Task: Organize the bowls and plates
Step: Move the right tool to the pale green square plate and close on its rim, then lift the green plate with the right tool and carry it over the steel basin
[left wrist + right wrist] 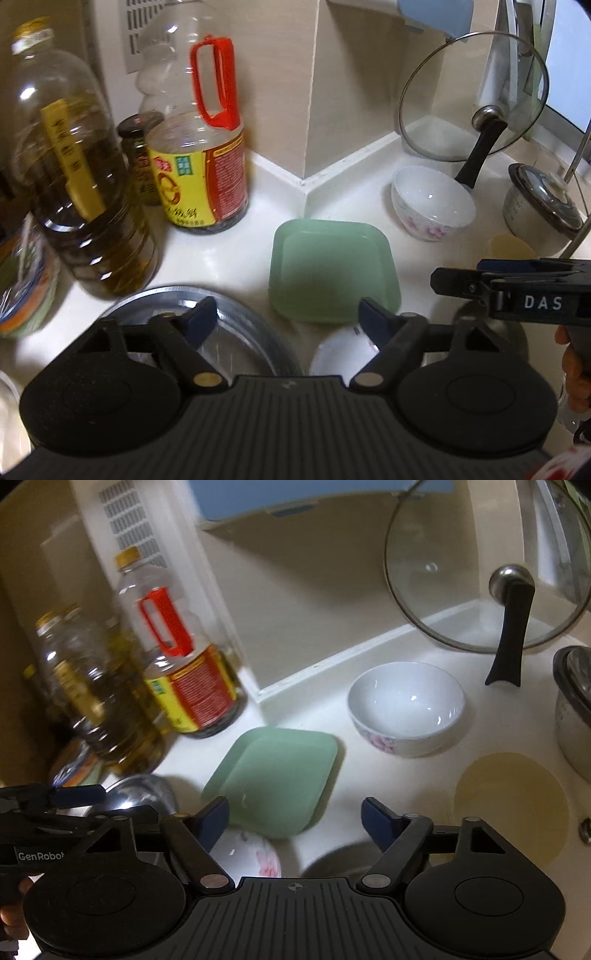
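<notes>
1. The counter point(229, 254) is white and glossy, set into a beige tiled corner with a white raised edge along the wall; a pale blue cabinet underside shows at the top of both views.
2. At the left stand two large oil bottles: one with a gold cap point(70, 173) and one with a red handle point(199, 147). A small dark-lidded jar point(138, 155) sits between them. A colourful packet at the far left is cut off and too blurred to read.
3. One round metal plate point(236, 314) lies near the front left, partly hidden behind the left gripper point(286, 312), whose fingers are spread wide and hold nothing.
4. One square green plate point(332, 269) lies flat on the counter in the middle, just ahead of both grippers.
5. There are two white floral bowls. One point(432, 203) stands upright behind and to the right of the green plate, apart from it. The other point(247, 853) lies near the front just beside the green plate, mostly covered by the gripper bodies, so its pose is hard to tell.
6. The right gripper point(295, 812) is also released, its fingers parted over the green plate's near edge and touching nothing.
7. One glass lid point(480, 572) with a black handle leans against the back wall.
8. A round yellowish disc point(513, 805) lies flat at the right; what it is cannot be told.
9. A metal pot point(572, 709) at the far right is cut off by the frame.
</notes>
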A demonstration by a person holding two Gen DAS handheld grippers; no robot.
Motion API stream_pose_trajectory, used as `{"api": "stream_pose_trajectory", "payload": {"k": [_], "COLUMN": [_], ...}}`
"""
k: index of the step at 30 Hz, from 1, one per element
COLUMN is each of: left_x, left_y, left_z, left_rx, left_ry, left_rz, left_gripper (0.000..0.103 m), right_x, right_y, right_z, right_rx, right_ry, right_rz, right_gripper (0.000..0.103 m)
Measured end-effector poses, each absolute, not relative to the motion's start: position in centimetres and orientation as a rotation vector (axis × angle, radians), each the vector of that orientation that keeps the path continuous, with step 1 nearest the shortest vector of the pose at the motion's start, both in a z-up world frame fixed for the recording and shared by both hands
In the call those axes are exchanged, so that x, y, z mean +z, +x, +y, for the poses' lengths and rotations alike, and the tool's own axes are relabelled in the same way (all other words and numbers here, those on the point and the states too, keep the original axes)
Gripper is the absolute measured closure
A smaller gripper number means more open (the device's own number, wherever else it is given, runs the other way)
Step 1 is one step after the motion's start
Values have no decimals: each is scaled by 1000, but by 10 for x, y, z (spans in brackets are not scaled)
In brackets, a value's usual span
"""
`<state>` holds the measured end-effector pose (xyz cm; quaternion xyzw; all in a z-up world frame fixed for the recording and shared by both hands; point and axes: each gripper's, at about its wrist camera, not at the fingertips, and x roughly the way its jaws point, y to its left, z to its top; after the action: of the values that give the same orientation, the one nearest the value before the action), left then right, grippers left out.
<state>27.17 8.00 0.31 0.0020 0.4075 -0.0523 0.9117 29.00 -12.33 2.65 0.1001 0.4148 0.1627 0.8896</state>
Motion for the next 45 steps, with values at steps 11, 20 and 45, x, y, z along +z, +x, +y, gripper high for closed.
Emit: {"api": "stream_pose_trajectory", "payload": {"k": [11,20,45], "left_x": [-22,-45,-72], "left_y": [338,372,389], "left_z": [86,86,95], "left_rx": [-182,-213,-255], "left_ry": [16,22,-18], "left_rz": [914,998,1067], "left_gripper": [45,59,87], "right_x": [1,-19,-39], "right_y": [342,373,389], "right_z": [-102,-99,-85], "right_rx": [265,204,111], "right_ry": [216,249,249], "right_rz": [970,1068,1128], "right_gripper": [49,64,97]}}
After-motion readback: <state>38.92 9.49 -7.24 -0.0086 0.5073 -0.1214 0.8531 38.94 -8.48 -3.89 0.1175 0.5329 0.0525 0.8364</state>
